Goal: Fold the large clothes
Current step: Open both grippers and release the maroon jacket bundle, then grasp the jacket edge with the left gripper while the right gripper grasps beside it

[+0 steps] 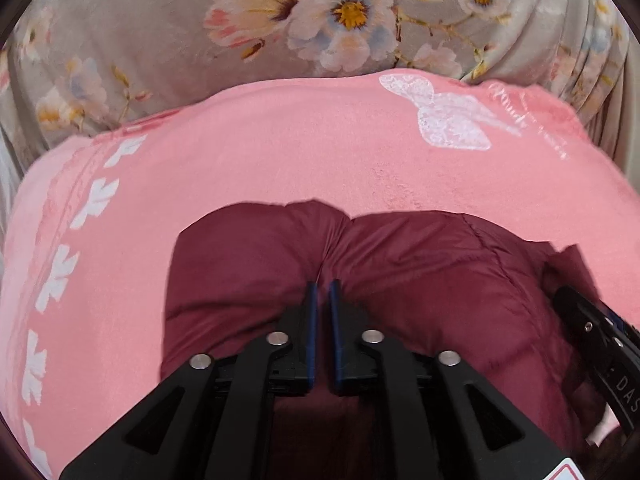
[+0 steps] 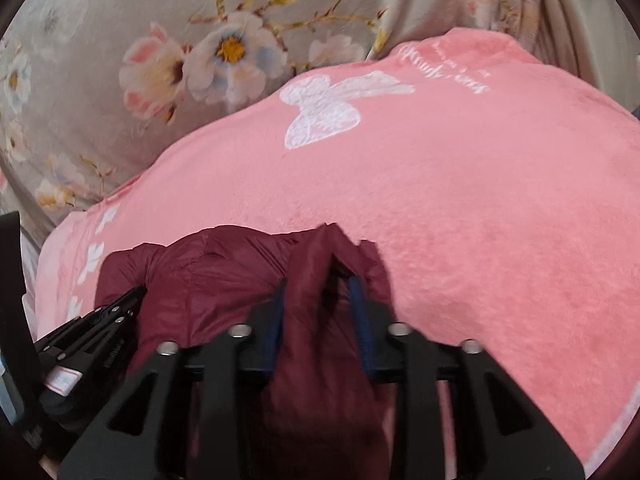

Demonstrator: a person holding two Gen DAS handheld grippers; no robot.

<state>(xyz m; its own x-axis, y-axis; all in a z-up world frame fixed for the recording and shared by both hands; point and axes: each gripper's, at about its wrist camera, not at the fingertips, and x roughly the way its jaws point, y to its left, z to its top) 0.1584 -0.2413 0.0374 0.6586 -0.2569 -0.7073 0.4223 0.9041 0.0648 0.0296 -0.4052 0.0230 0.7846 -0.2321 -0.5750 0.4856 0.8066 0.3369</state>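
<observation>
A dark red puffy jacket (image 1: 420, 280) lies bunched on a pink blanket (image 1: 280, 152). In the left wrist view my left gripper (image 1: 323, 285) rests over a crease in the jacket. Its blue pads stand a narrow slit apart with nothing pinched between them. In the right wrist view the jacket (image 2: 208, 280) fills the lower left, and my right gripper (image 2: 316, 283) stands wide open. A raised fold of the red fabric lies loosely between its fingers. The jacket's near part is hidden under both grippers.
The pink blanket (image 2: 480, 200) carries a white butterfly print (image 2: 320, 112) and a leaf border (image 1: 56, 272). Behind it lies a grey floral sheet (image 1: 160, 20), also in the right wrist view (image 2: 100, 20). The other gripper's black frame shows at the right edge (image 1: 600, 340).
</observation>
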